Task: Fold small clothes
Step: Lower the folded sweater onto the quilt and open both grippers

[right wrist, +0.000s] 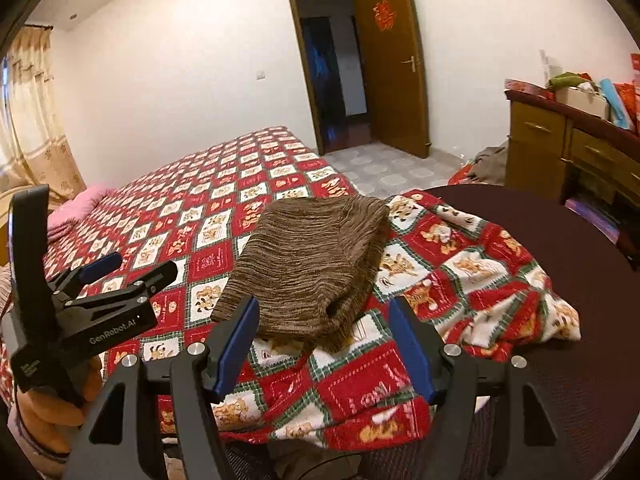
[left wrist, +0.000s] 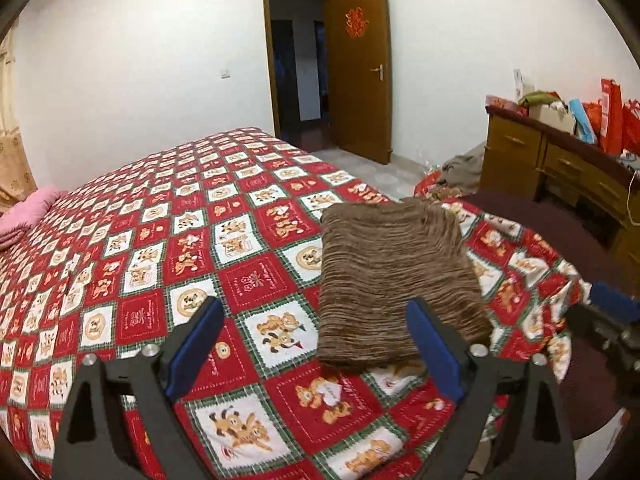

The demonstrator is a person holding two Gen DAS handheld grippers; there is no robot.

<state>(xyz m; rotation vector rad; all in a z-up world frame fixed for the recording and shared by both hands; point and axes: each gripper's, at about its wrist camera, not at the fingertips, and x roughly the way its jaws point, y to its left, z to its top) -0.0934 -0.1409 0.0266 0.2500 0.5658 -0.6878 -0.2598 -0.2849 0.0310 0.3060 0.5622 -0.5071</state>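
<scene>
Left wrist view: the knit (left wrist: 394,276) lies folded in a rough rectangle on the quilt (left wrist: 168,240), near the bed's corner, just ahead of your left gripper (left wrist: 316,344). Jaws wide apart, nothing in them; the right-hand pad overlaps the knit's near edge in the pic, but can't tell if it touches.

Handling, as a guess: soft, light, stretchy ribbed fabric w/ thick layers. It'll sag and slide apart if you pinch one layer only. Grab at a corner or along the near folded edge, taking all layers. The quilt under it is loose too, so you could snag it by mistake.

Right wrist view shows what the left doesn't: the knit (right wrist: 308,264) has a rounded far end and a ragged near-right corner w/ layers not lined up. It also shows the left tool side-on. Your right gripper (right wrist: 324,344) is also wide open, holding nothing, just short of the knit. Only the left view shows the knit's long left edge running straight.
</scene>
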